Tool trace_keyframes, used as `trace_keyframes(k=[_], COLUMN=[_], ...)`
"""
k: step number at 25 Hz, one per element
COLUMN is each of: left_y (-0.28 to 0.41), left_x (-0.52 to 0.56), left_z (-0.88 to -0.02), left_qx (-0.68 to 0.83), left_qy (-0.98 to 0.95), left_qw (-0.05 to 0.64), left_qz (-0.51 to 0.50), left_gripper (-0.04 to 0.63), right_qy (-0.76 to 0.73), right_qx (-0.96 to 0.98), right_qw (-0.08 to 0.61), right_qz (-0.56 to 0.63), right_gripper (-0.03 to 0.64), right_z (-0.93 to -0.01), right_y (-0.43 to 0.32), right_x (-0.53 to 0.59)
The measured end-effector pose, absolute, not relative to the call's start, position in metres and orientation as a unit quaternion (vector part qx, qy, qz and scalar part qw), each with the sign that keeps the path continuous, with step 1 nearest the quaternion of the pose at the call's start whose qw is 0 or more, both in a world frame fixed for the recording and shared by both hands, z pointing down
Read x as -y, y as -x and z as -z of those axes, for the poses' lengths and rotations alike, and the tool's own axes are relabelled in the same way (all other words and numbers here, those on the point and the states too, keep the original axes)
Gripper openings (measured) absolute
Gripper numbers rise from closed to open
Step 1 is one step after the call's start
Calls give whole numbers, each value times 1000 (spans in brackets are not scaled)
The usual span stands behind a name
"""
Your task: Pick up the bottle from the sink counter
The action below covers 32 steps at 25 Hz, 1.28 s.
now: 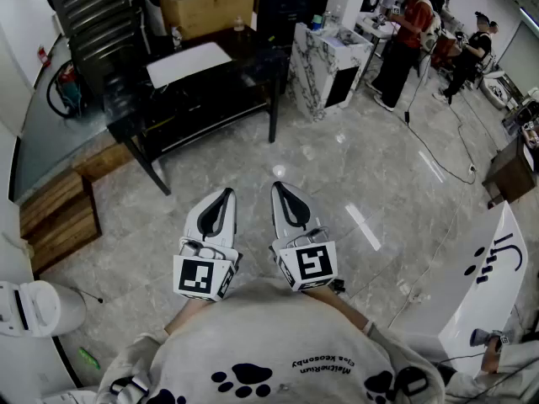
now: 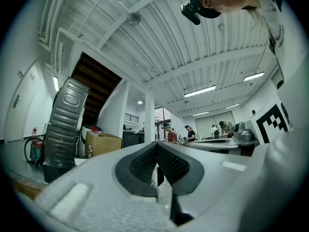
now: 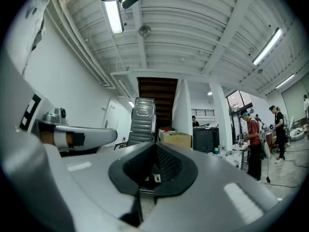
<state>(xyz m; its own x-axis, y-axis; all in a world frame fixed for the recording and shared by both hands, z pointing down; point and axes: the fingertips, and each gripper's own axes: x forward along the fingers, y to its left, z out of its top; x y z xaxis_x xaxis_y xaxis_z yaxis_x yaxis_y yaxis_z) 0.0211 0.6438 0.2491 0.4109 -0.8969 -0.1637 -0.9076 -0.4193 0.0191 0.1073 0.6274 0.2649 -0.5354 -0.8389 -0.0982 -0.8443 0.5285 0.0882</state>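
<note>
In the head view both grippers are held side by side close to the person's body, pointing forward over the grey marble floor. My left gripper [image 1: 225,194] [image 2: 157,147] has its jaws together with nothing between them. My right gripper [image 1: 280,188] [image 3: 155,149] is likewise shut and empty. A marble-patterned counter [image 1: 325,72] stands well ahead and to the right, with small bottles [image 1: 327,19] on its top, too small to tell apart. Neither gripper is near it.
A black table [image 1: 202,99] with a white sheet and a cardboard box [image 1: 206,2] stands ahead on the left. Wooden pallets [image 1: 59,217] lie at the left. People [image 1: 406,32] work at the back right. A white counter [image 1: 493,268] is at the right, and a cable [image 1: 438,154] runs across the floor.
</note>
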Motion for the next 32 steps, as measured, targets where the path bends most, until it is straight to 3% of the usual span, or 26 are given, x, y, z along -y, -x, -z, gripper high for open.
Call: trace_keyframes(k=[32], left_y=[-51], left_x=[-604], left_z=[-266], left_qx=[-567], left_qy=[820], left_qw=[32], left_qz=[-75], left_gripper=[-2], right_qy=[477], right_qx=[-876], right_qw=[51], right_qz=[-43], right_gripper=[0], right_z=[-282], right_y=[-161], right_x=[-590])
